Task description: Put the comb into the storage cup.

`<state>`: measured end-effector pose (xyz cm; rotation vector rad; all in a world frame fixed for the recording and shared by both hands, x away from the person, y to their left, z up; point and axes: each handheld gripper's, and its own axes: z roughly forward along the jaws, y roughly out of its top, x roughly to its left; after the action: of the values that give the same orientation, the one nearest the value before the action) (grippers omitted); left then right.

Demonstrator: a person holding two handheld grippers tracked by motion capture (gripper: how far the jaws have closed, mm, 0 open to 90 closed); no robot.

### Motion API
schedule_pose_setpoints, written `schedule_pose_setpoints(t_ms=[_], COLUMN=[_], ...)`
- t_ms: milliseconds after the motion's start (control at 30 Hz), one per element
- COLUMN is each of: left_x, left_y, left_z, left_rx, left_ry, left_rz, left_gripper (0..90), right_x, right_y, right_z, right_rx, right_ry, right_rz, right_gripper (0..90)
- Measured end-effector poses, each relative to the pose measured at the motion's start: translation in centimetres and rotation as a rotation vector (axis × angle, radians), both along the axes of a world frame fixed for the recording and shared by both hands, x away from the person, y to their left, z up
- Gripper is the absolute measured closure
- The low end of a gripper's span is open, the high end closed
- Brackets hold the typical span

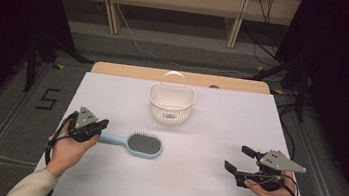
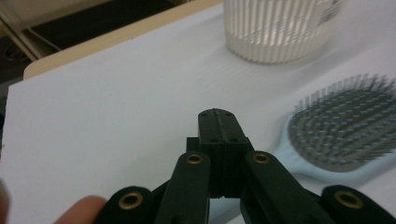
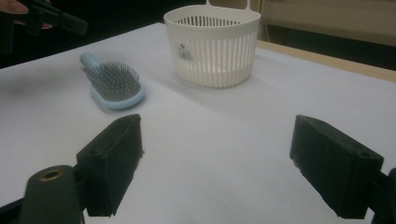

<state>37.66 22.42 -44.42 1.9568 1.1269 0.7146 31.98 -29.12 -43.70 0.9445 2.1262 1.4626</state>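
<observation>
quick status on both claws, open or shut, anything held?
Left claw: shut, jaws pressed together with nothing between them; the hairbrush lies just beside it.
Right claw: open wide, empty, over bare table.

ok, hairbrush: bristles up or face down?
Bristles up. The hairbrush lies flat on the table, grey bristle pad facing up in all views, outside the basket.

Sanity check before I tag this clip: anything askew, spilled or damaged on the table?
Nothing stands out. The white basket stands upright, handle up; the light blue hairbrush lies flat, bristles up. Nothing spilled or broken. The left gripper is shut beside the brush handle; the right gripper is open, apart from both.
</observation>
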Motion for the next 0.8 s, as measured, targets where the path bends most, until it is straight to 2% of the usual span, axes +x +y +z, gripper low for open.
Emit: schedule_pose_setpoints(t_ms=[33,67,100,167,200,267,300,400,467,767,800], left_x=[0.0,1.1,1.1,2.2,3.2,3.6,4.4,5.0,5.5,5.7,5.7], left_y=[0.0,0.2,0.2,0.2,0.1,0.1,0.0,-0.1,-0.2,-1.1,-1.3], left_z=[0.0,-0.3,-0.3,-0.8,-1.4,-1.7,-2.2,-2.7,-3.1,-3.4,-3.5], left_rx=[0.0,0.008,0.008,0.016,0.033,0.042,0.077,0.086,0.091,0.131,0.138], left_ry=[0.0,0.03,0.03,0.063,0.094,0.108,0.135,0.153,0.188,0.254,0.287], left_rz=[0.0,0.023,0.023,0.026,0.031,0.031,0.032,0.031,0.02,0.02,0.009], left_gripper=[89.8,89.8,89.8,89.8,89.8,89.8,89.7,89.7,89.8,89.8,89.8], right_x=[0.0,0.0,0.0,0.1,0.1,0.1,0.1,0.1,0.1,0.1,0.1], right_y=[0.0,0.0,0.0,0.0,0.0,0.1,0.1,0.1,0.0,0.1,0.1], right_z=[0.0,-0.1,-0.1,-0.1,-0.1,-0.2,-0.2,-0.2,-0.2,-0.2,-0.2], right_rx=[-0.002,-0.001,-0.001,-0.006,-0.007,-0.004,-0.006,-0.004,0.0,-0.005,-0.004], right_ry=[0.0,0.002,0.002,0.009,0.011,0.013,0.014,0.013,0.015,0.016,0.016], right_rz=[0.001,0.0,0.0,0.002,0.002,0.003,0.005,0.004,0.004,0.006,0.007], right_gripper=[17.8,17.9,17.9,18.0,18.1,18.1,18.1,18.1,18.1,18.1,18.1])
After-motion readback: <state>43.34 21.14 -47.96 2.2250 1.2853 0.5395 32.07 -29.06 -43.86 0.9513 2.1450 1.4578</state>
